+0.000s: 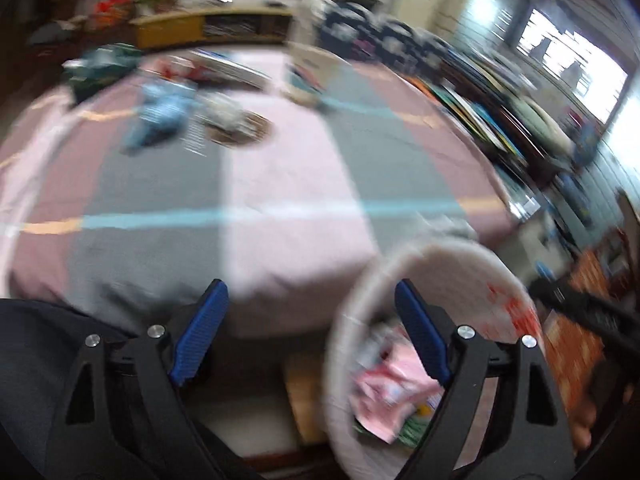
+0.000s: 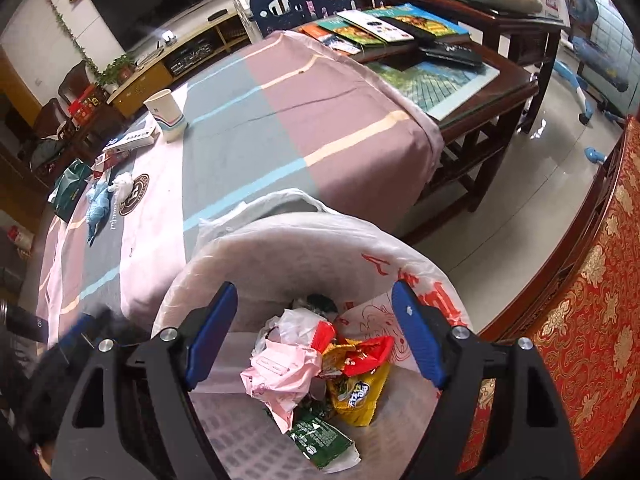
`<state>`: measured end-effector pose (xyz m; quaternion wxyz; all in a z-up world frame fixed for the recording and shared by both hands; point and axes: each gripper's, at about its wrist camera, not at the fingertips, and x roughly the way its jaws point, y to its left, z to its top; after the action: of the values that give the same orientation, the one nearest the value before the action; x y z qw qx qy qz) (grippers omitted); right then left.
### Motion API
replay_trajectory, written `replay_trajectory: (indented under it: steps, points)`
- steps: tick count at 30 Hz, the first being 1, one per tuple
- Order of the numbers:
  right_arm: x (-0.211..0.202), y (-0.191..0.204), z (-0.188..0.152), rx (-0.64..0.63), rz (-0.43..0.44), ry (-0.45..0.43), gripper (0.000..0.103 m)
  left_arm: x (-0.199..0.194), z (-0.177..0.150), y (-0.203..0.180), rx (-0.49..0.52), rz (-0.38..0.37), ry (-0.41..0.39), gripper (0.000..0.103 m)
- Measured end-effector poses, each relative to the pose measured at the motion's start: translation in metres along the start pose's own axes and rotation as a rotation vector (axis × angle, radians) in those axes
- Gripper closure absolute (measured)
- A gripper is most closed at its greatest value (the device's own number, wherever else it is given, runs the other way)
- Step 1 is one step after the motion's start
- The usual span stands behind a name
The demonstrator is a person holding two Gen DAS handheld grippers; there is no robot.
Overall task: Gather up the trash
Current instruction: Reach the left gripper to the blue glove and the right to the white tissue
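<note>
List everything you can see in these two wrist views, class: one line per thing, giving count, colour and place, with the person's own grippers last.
trash bin: one, lined with a white bag, at the table's near edge
wrappers: several, pink, red, yellow, green, inside the bin
paper cup: one, white, far side of the table
blue wrapper: one, on the cloth by the crumpled tissue
green packet: one, left edge of the table
tablecloth: one, pink, grey and mauve blocks
books: several, on the dark wooden table behind
left gripper: blue pads, open, empty
right gripper: blue pads, open over the bin

Left view motion-blurred; right sharp; daylight glare.
</note>
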<state>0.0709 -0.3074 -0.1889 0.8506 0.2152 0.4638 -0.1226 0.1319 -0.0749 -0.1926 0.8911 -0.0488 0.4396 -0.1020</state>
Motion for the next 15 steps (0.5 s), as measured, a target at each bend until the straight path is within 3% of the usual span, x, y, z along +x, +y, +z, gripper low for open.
replay_trajectory:
  steps: [1, 4, 6, 8, 15]
  points:
    - [0.000, 0.002, 0.000, -0.004, 0.005, -0.003, 0.025, -0.006, 0.007, 0.018, -0.047, 0.074, -0.050, 0.018]
    - [0.000, 0.012, -0.001, -0.026, 0.011, -0.010, 0.025, -0.016, 0.018, 0.060, -0.175, 0.202, -0.116, 0.018]
    - [0.000, 0.022, -0.001, -0.050, 0.008, -0.006, 0.025, -0.018, 0.020, 0.090, -0.291, 0.246, -0.130, 0.018]
    - [0.002, 0.032, -0.002, -0.067, 0.010, 0.002, 0.025, -0.015, 0.016, 0.115, -0.404, 0.241, -0.111, 0.018]
    - [0.002, 0.061, -0.006, -0.128, 0.024, 0.005, 0.025, -0.011, 0.018, 0.103, -0.336, 0.257, -0.114, 0.014]
